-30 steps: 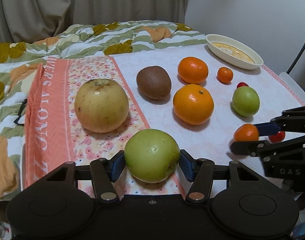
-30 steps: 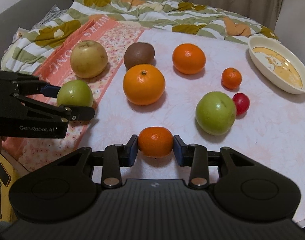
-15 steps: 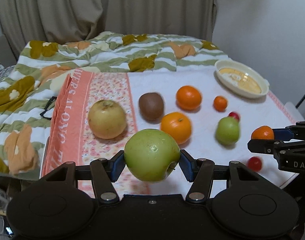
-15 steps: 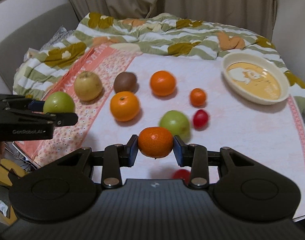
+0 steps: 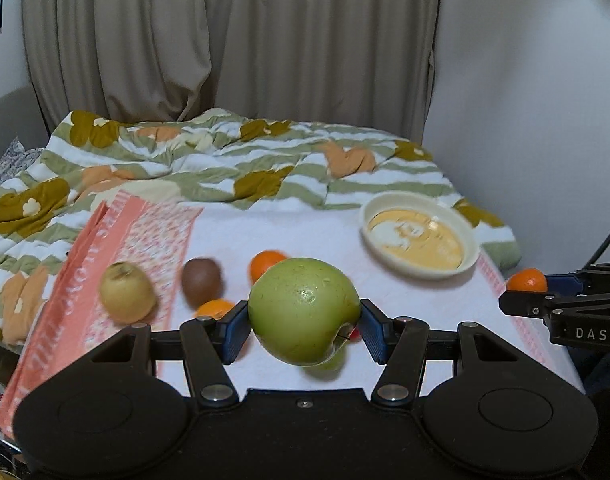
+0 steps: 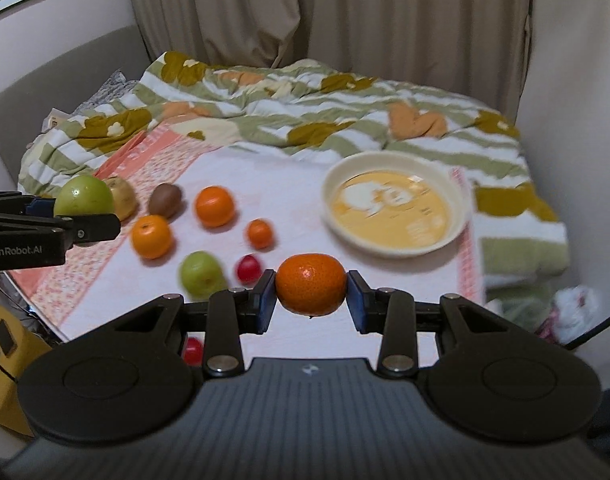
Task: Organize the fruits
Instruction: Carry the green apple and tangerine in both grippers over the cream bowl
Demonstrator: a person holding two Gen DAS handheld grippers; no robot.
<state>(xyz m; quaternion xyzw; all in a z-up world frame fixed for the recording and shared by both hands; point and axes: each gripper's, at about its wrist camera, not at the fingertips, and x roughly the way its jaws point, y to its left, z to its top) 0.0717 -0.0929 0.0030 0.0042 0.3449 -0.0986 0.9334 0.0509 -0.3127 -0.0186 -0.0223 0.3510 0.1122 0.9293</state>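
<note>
My left gripper [image 5: 303, 326] is shut on a large green apple [image 5: 303, 316] and holds it high above the table. My right gripper [image 6: 311, 296] is shut on a small mandarin [image 6: 310, 284], also lifted above the table. The cream oval dish [image 6: 393, 210] lies empty at the far right, also in the left wrist view [image 5: 419, 240]. On the white cloth lie a yellow pear [image 6: 123, 198], a kiwi [image 6: 165, 200], two oranges [image 6: 215, 206] [image 6: 151, 237], a small mandarin [image 6: 259, 234], a green apple [image 6: 201, 272] and two red tomatoes [image 6: 248, 269] [image 6: 193, 350].
A pink floral towel [image 5: 93, 280] covers the table's left side. A green and white flowered quilt [image 6: 305, 108] lies bunched behind the table. Curtains and a wall stand behind. A yellow object [image 6: 5, 364] sits beyond the table's left edge.
Both grippers have risen up and back from the table, each carrying its fruit. The fruits on the cloth look smaller and farther below.
</note>
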